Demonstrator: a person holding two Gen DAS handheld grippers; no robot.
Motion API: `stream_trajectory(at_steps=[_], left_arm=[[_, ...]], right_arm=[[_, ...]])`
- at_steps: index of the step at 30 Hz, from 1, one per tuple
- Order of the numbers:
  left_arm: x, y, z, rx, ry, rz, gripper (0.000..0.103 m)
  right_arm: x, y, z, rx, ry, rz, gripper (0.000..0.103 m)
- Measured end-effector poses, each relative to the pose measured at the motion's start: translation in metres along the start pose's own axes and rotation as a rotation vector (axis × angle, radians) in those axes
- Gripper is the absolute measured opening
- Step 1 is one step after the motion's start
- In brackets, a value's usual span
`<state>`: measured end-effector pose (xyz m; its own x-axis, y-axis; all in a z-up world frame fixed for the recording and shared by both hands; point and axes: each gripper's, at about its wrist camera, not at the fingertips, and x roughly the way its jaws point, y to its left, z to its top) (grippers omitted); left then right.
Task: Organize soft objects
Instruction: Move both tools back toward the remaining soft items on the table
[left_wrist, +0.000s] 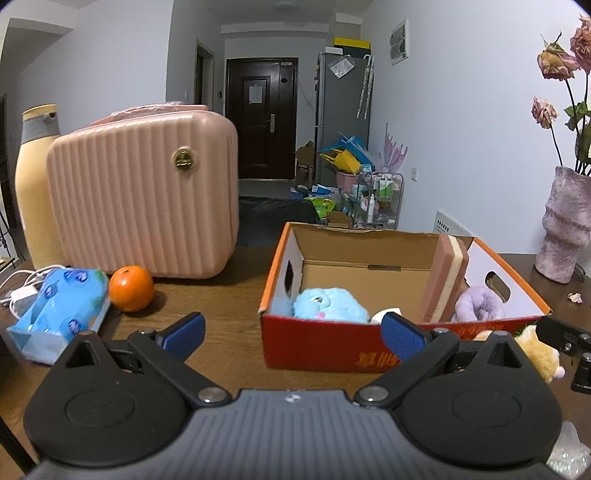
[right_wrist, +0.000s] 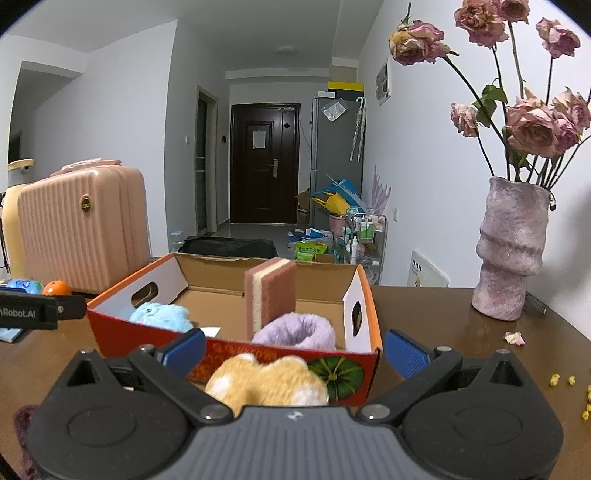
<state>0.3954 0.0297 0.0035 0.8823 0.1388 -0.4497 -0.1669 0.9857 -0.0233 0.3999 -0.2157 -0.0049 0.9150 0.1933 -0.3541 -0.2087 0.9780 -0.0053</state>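
Note:
An open orange cardboard box (left_wrist: 295, 343) (right_wrist: 236, 354) stands on the brown table. Inside lie a blue plush toy (left_wrist: 328, 304) (right_wrist: 162, 317), a purple fluffy scrunchie (left_wrist: 478, 302) (right_wrist: 299, 330) and an upright pink and cream sponge (left_wrist: 445, 277) (right_wrist: 271, 293). A yellow plush toy (right_wrist: 266, 382) (left_wrist: 535, 350) lies on the table in front of the box, between the open jaws of my right gripper (right_wrist: 295, 350), untouched. My left gripper (left_wrist: 293, 334) is open and empty, left of the box front.
A pink ribbed case (left_wrist: 144, 199) (right_wrist: 81, 225), a cream bottle (left_wrist: 35, 177), an orange (left_wrist: 131, 288) and a blue tissue pack (left_wrist: 62, 310) sit at the left. A purple vase (right_wrist: 511, 251) (left_wrist: 565, 229) of dried roses stands at the right, with petals (right_wrist: 515, 338) nearby.

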Motion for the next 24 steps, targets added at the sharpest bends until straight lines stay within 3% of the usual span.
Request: stream_trajectory(at_steps=[24], left_arm=[[-0.07, 0.025, -0.045, 0.013, -0.009, -0.025, 0.103]], right_arm=[[-0.088, 0.031, -0.045, -0.02, -0.041, 0.013, 0.103]])
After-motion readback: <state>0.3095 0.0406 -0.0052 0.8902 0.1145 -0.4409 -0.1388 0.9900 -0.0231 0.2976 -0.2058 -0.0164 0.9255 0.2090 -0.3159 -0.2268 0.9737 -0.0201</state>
